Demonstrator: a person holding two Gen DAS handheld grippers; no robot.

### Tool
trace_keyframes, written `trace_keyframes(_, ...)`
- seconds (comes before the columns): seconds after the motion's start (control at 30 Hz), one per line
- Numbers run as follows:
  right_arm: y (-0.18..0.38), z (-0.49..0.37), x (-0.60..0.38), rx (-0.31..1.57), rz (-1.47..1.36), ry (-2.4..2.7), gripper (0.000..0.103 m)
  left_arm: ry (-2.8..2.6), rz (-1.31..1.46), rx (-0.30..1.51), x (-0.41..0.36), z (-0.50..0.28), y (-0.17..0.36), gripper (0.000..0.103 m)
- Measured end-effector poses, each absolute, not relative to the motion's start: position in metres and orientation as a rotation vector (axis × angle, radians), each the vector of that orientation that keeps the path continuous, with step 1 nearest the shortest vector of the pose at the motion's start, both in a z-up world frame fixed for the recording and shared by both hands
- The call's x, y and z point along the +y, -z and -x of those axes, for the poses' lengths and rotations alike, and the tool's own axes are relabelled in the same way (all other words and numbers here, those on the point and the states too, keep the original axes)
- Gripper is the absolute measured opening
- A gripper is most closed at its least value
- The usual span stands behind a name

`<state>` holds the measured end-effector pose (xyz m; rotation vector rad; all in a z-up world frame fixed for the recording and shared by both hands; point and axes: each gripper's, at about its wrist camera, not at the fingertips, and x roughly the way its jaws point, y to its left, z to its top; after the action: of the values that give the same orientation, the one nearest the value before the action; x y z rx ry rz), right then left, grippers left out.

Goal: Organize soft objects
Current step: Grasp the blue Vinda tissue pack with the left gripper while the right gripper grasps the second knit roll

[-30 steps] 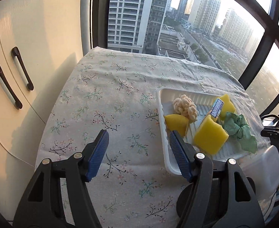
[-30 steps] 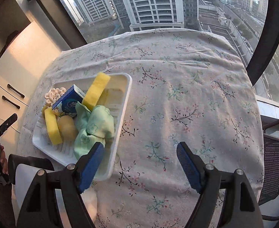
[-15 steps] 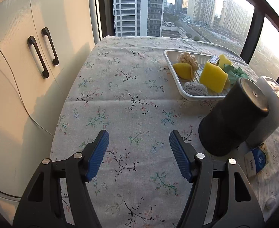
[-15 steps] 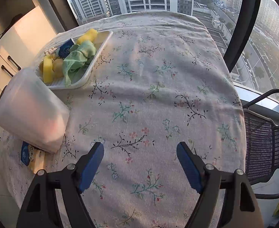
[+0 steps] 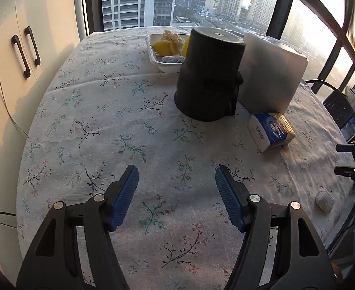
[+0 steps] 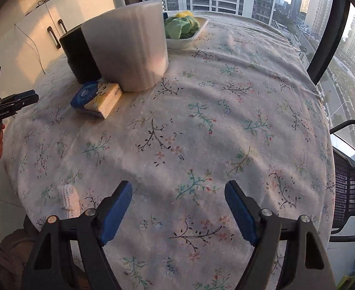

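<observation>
Ribbed blue pads of left gripper (image 5: 176, 186) and right gripper (image 6: 177, 200) are held apart, empty, over floral cloth (image 6: 201, 120). Boxy tissue pack (image 5: 270, 130) and knitted white lump (image 6: 68, 199) are seen nearby, untouched.

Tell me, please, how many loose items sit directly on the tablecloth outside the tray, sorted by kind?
Upturned containers: 2, a black one and a translucent white one
Tissue packs: 1, blue
Small white knitted pieces: 1
Total: 4
</observation>
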<state>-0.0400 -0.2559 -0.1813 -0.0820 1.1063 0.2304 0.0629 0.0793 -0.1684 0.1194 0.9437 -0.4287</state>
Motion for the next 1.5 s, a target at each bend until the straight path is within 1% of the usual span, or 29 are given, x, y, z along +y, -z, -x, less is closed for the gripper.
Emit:
trace_keyframes(0.13, 0.184, 0.069, -0.214, 1.090, 0.182, -0.284, 0.081, 0.469, -0.223, 0.932, 0.047, -0.044, 0.171, 0.065)
trace_keyframes(0.23, 0.184, 0.084, -0.194, 1.067, 0.220, -0.317, 0.081, 0.524, -0.250, 0.941, 0.024, -0.033, 0.174, 0.065)
trace_keyframes(0.33, 0.181, 0.089, -0.187, 1.061, 0.184, -0.356, 0.084, 0.583, -0.241, 0.950, 0.000, -0.028, 0.173, 0.065)
trace_keyframes(0.5, 0.185, 0.090, -0.178, 1.064, 0.123, -0.388, 0.084, 0.602, -0.212, 0.943, -0.037, -0.038, 0.169, 0.065)
trace_keyframes(0.67, 0.190, 0.089, -0.174, 1.061, 0.045, -0.413, 0.084, 0.588, -0.193, 0.997, -0.064, -0.063, 0.174, 0.065)
trace_keyframes(0.8, 0.197, 0.085, -0.172, 1.060, -0.008, -0.413, 0.084, 0.539, -0.237, 0.996, -0.084, -0.070, 0.176, 0.065)
trace_keyframes(0.97, 0.201, 0.076, -0.171, 1.036, -0.007, -0.395, 0.084, 0.542, -0.185, 1.037, -0.094, -0.077, 0.178, 0.072)
trace_keyframes(1.2, 0.206, 0.079, -0.161, 1.005, 0.066, -0.383, 0.084, 0.499, -0.077, 1.067, -0.095, -0.082, 0.175, 0.072)
trace_keyframes(1.3, 0.208, 0.082, -0.156, 0.993, 0.099, -0.381, 0.086, 0.459, -0.039, 1.102, -0.097, -0.088, 0.177, 0.072)
trace_keyframes(1.37, 0.209, 0.083, -0.153, 0.990, 0.112, -0.373, 0.087, 0.428, -0.044, 1.125, -0.103, -0.092, 0.180, 0.072)
trace_keyframes(1.5, 0.211, 0.084, -0.148, 0.972, 0.137, -0.349, 0.087, 0.398, -0.066, 1.123, -0.112, -0.094, 0.184, 0.076)
